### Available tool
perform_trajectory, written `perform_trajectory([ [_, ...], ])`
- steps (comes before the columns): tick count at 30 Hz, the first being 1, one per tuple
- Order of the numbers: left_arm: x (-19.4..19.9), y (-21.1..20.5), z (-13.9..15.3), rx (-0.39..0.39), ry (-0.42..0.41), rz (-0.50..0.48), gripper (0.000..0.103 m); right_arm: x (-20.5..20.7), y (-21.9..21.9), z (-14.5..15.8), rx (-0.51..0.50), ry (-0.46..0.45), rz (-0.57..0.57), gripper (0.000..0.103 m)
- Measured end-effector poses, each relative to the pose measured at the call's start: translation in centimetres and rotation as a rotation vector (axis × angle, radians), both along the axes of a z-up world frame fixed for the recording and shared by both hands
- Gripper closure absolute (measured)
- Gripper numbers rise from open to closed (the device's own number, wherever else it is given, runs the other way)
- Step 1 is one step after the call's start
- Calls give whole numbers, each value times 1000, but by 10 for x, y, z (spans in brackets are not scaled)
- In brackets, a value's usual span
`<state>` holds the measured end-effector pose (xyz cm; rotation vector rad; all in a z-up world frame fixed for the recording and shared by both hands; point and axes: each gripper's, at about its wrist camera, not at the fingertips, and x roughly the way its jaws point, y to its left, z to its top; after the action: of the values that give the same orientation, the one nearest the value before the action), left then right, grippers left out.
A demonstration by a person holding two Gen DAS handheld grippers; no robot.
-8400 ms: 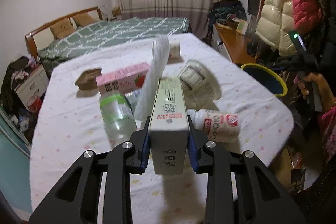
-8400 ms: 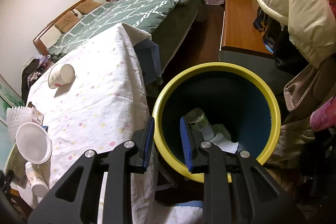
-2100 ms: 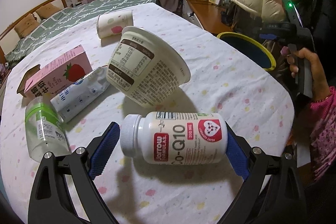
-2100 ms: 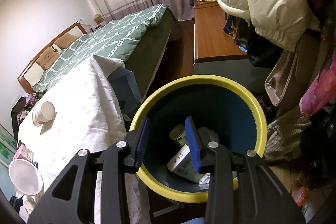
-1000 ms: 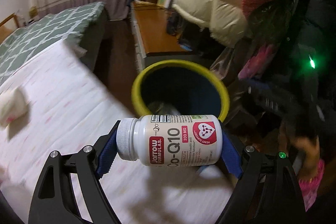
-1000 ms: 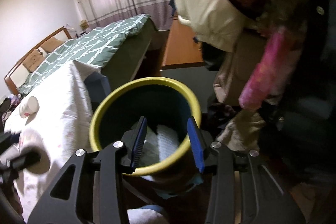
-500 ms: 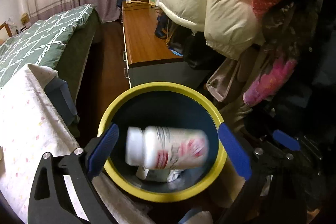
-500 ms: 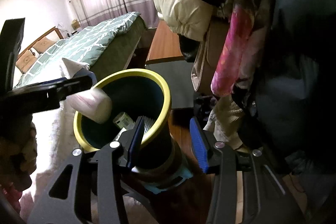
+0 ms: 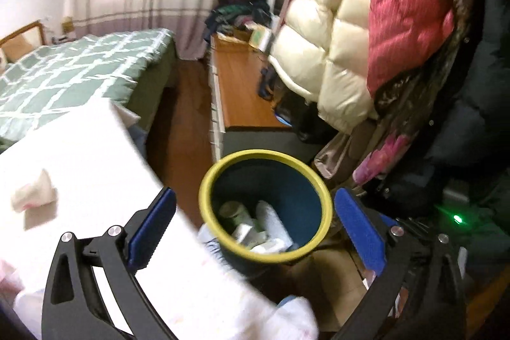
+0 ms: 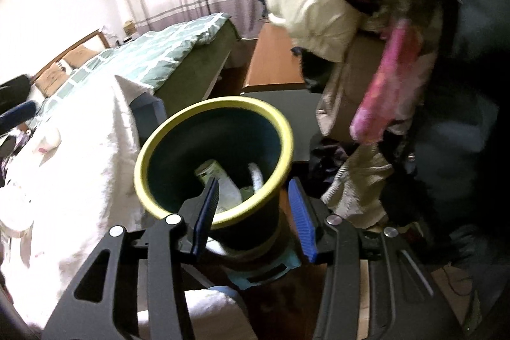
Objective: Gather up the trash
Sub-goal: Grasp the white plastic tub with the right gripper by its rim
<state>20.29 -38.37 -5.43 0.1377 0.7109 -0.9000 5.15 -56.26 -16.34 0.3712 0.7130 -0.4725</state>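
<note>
Left gripper (image 9: 251, 225) wide, empty, above bin (image 9: 204, 196) at lower centre. Right gripper (image 10: 253, 214) part-open, empty. Several items in bin; cup (image 9: 33, 191) left on table (image 9: 95, 161), far left.

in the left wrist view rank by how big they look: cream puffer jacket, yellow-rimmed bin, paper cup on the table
1. cream puffer jacket, largest
2. yellow-rimmed bin, clearly smaller
3. paper cup, smallest; it is blurred

This is apparent size only: the bin sits nearer the camera than the jacket.
</note>
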Motion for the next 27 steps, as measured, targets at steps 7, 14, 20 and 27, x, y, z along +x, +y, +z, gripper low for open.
perform_trajectory([
  [7,-31,123,17,-7,-81,180,5,29,54,2,-5,6,146,59],
  [14,-53,258,10,20,-87,440,5,58,138,11,-16,9,373,59],
  [20,-67,346,4,32,-96,626,5,76,215,30,-34,-13,569,59],
  [27,-79,397,3,11,-119,709,5,87,295,50,-65,-32,754,59],
])
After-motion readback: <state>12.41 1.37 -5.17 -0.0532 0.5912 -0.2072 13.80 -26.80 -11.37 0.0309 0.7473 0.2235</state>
